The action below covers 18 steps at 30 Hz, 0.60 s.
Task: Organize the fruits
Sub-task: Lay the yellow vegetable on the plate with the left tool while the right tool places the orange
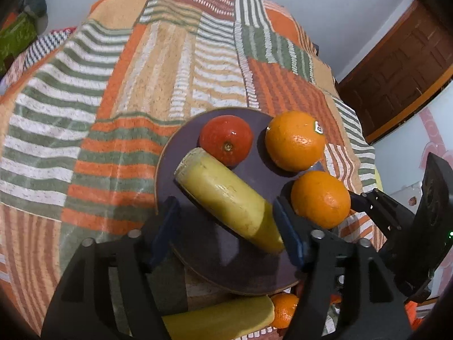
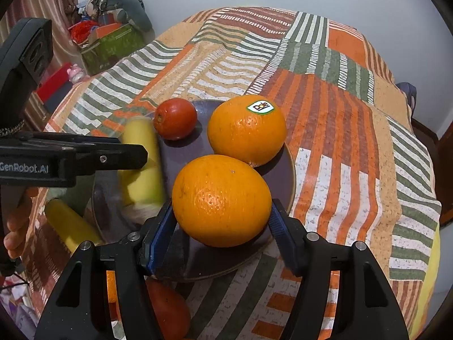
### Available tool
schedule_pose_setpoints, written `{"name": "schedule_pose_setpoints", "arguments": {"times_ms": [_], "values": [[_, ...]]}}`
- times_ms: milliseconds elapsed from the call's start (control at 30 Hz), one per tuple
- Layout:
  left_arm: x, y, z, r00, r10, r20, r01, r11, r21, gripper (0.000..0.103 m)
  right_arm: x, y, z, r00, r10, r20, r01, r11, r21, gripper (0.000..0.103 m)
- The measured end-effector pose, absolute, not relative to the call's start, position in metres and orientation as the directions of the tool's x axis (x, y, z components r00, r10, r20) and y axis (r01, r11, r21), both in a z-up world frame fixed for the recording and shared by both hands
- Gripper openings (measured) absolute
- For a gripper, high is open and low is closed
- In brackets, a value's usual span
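Fruits lie on the dark plate (image 1: 170,170) at lower centre of my left view: a banana (image 1: 226,198), a red fruit (image 1: 226,140) and a stickered orange (image 2: 246,129). My left gripper (image 1: 226,226) stands apart, its pads clear of the banana between them. My right gripper (image 2: 220,226) is clamped on a second orange (image 2: 220,201) over the plate's near part.

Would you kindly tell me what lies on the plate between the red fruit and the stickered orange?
Nothing: in both wrist views only bare plate separates the red fruit from the stickered orange.
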<state>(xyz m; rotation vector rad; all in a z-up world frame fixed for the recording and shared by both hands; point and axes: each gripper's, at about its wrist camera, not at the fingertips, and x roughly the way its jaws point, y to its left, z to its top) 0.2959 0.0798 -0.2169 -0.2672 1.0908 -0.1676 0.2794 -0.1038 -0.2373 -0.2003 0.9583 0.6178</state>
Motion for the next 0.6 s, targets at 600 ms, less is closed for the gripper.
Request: {"name": "schedule_pose_setpoints", "arguments": {"times_ms": [600], "values": [[0.244,0.09,-0.168,0.563,-0.124,-0.817,0.028,0.991,-0.131,0.083,0.258,-0.122,-0.204,0.504,0.417,-0.756,-0.55,0.83,0.091,0.08]]}}
